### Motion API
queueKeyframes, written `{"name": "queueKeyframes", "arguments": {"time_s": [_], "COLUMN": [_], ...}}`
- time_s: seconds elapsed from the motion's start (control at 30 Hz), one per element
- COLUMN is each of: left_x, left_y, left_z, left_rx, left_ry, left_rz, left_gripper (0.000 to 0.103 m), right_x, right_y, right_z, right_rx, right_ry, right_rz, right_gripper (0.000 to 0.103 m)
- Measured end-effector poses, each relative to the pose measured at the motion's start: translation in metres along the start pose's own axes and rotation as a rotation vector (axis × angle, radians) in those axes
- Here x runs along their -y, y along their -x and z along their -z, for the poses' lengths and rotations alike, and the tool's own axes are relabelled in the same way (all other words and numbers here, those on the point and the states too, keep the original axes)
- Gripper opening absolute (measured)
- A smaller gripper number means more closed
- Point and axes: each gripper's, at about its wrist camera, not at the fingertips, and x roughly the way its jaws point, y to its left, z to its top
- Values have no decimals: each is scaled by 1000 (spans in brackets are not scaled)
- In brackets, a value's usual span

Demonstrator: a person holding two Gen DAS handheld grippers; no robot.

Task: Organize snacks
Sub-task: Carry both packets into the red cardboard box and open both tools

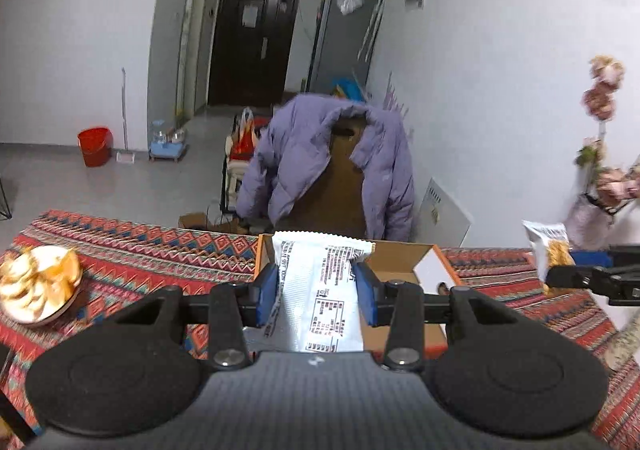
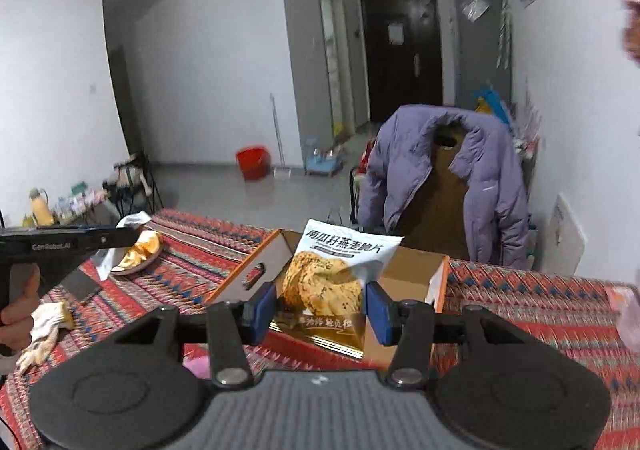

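In the left wrist view my left gripper (image 1: 318,290) is shut on a white snack packet (image 1: 320,282), printed back side up, held above the near edge of an open cardboard box (image 1: 400,262) with orange edges. At the right edge of that view is my right gripper (image 1: 560,268), holding its own packet (image 1: 550,250). In the right wrist view my right gripper (image 2: 320,310) is shut on a packet (image 2: 328,278) that shows oat crisps, just in front of the same box (image 2: 412,274). A hand holds the left gripper (image 2: 120,240) at the far left.
The patterned red tablecloth (image 1: 140,246) covers the table. A plate (image 1: 36,282) of orange-yellow food sits at the left, and a glove (image 2: 44,326) lies near it. Beyond the table stands a chair with a purple jacket (image 1: 304,153). Pink flowers (image 1: 604,89) are at the right.
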Motion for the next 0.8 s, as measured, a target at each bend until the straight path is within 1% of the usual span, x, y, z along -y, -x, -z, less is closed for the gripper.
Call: {"name": "queueKeyframes", "arguments": {"time_s": [0.07, 0.13, 0.17, 0.2, 0.27, 0.33, 0.37, 0.4, 0.47, 0.53, 0.57, 0.6, 0.63, 0.67, 0.7, 0.8], "left_x": [1, 2, 1, -1, -3, -5, -7, -8, -15, -20, -20, -20, -18, -17, -16, -9], "left_y": [-40, -83, -106, -128, -172, -212, -229, -248, -276, -296, -302, -306, -307, -308, -308, -300], "left_z": [-15, -24, -26, -26, -24, -17, -13, -9, -1, 7, 10, 13, 16, 18, 19, 20], "left_rx": [-40, -78, -102, -128, -171, -214, -232, -255, -297, -324, -330, -330, -327, -322, -316, -315], "left_ry": [-14, -29, -21, -21, -30, -37, -35, -39, -33, -20, -24, -34, -49, -66, -80, -86], "left_rz": [-9, -30, -40, -40, -65, -87, -96, -93, -80, -78, -78, -74, -67, -64, -66, -57], "left_gripper": [42, 42, 42, 42, 42, 42, 42, 42, 43, 44, 46, 50, 58, 64, 69, 69], "right_x": [9, 13, 19, 23, 38, 48, 52, 56, 66, 73, 72, 71, 71, 70, 69, 75], "right_y": [-50, -99, -126, -149, -201, -238, -250, -264, -284, -302, -307, -310, -313, -313, -312, -307], "right_z": [-23, -32, -34, -33, -30, -22, -14, -8, 1, 7, 10, 13, 17, 20, 21, 18], "right_rx": [-73, -141, -185, -226, -302, -350, -367, -387, -412, -414, -412, -413, -419, -417, -408, -414], "right_ry": [45, 99, 100, 95, 72, 48, 46, 48, 43, 38, 44, 53, 60, 66, 79, 44], "right_rz": [33, 69, 84, 93, 114, 137, 143, 151, 171, 190, 197, 201, 198, 192, 194, 184], "right_gripper": [48, 48, 48, 48, 48, 48, 48, 48, 48, 49, 56, 63, 79, 81, 81, 81]}}
